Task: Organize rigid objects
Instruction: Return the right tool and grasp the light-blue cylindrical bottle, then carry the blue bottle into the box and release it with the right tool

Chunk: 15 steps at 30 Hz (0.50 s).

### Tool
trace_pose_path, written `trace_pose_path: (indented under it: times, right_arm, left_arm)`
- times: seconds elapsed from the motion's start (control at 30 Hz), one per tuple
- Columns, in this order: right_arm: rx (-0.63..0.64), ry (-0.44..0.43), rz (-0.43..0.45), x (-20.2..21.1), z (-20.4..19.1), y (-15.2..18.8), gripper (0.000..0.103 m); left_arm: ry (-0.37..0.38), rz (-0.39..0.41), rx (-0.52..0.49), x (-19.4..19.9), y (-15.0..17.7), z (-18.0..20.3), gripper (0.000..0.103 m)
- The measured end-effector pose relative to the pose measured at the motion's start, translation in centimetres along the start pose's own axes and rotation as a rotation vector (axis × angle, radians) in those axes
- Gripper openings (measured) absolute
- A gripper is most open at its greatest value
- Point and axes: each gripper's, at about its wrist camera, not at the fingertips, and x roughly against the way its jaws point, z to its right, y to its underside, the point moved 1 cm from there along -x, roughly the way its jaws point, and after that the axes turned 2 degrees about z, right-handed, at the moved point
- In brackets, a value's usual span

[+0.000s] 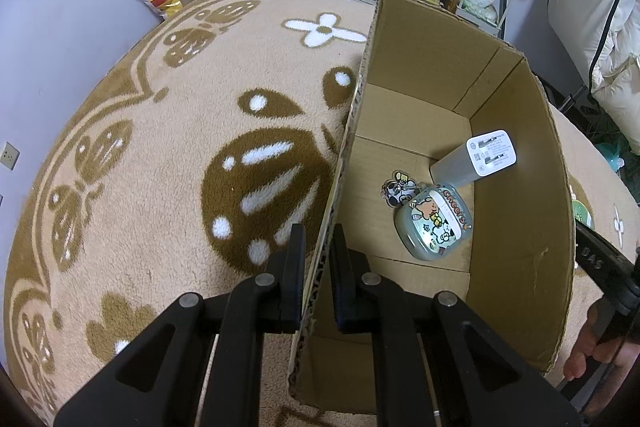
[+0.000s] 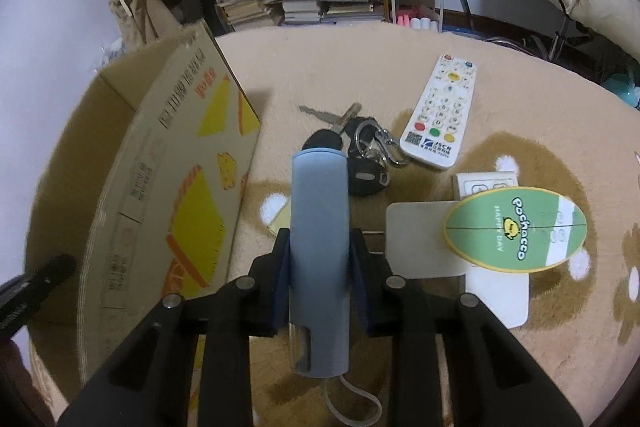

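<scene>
blue tube [image 2: 319, 247] clamped in your right gripper [image 2: 320, 259], long axis along fingers, raised over rug [image 2: 520, 99]. cardboard box [image 2: 132, 195] lies to its left, so swing that way. left gripper [image 1: 317, 259] pinched on box wall [image 1: 340, 163], steadying it.

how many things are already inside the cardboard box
2 that show. A white charger leans in the far right corner of the cardboard box, and an earbud case with cartoon stickers and a keychain lies just in front of it. The near floor is partly hidden.
</scene>
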Motion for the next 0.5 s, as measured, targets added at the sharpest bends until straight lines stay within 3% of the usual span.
trace_pose_path:
  times: [0.5]
  right_arm:
    - [-0.003,-0.051,0.061,3.9,-0.6,-0.8,0.030]
  left_arm:
    - [-0.011,0.004,-0.016,0.3,0.1,0.0,0.010]
